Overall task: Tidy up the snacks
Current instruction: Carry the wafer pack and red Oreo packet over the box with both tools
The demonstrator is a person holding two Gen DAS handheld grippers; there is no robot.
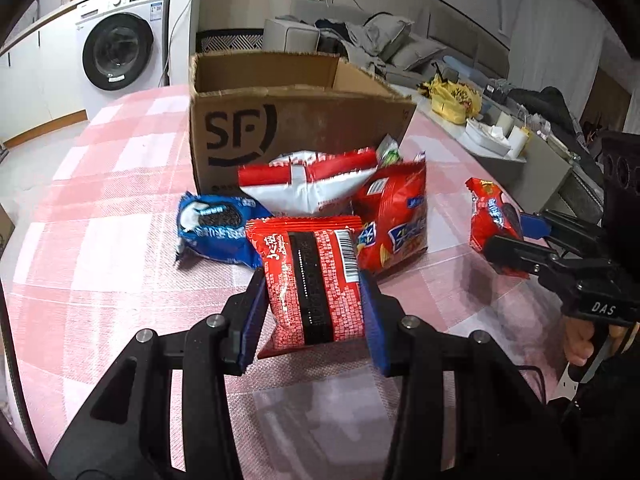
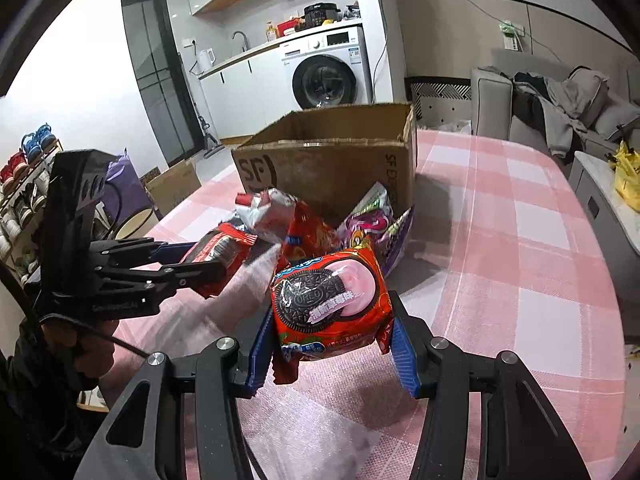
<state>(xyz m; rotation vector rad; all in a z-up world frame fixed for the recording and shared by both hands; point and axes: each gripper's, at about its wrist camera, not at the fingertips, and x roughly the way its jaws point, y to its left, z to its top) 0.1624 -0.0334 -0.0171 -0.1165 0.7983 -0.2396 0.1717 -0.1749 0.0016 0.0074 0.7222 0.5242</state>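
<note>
My left gripper (image 1: 314, 300) is shut on a red snack packet with a black stripe (image 1: 316, 280), held above the table. My right gripper (image 2: 332, 344) is shut on a red Oreo packet (image 2: 330, 308), also lifted; it shows in the left wrist view (image 1: 494, 220). An open cardboard box marked SF (image 1: 280, 120) stands behind a pile of snacks: a blue Oreo packet (image 1: 216, 232), a red and white bag (image 1: 308, 184), a red chips bag (image 1: 394, 220). In the right wrist view a purple candy bag (image 2: 376, 224) leans by the box (image 2: 340, 160).
The table has a pink checked cloth (image 1: 100, 220). A washing machine (image 1: 120, 48) and a grey sofa (image 1: 380, 36) stand beyond it. A side table with a yellow bag (image 1: 452, 98) is at the right. A shoe rack (image 2: 24, 184) is at the far left.
</note>
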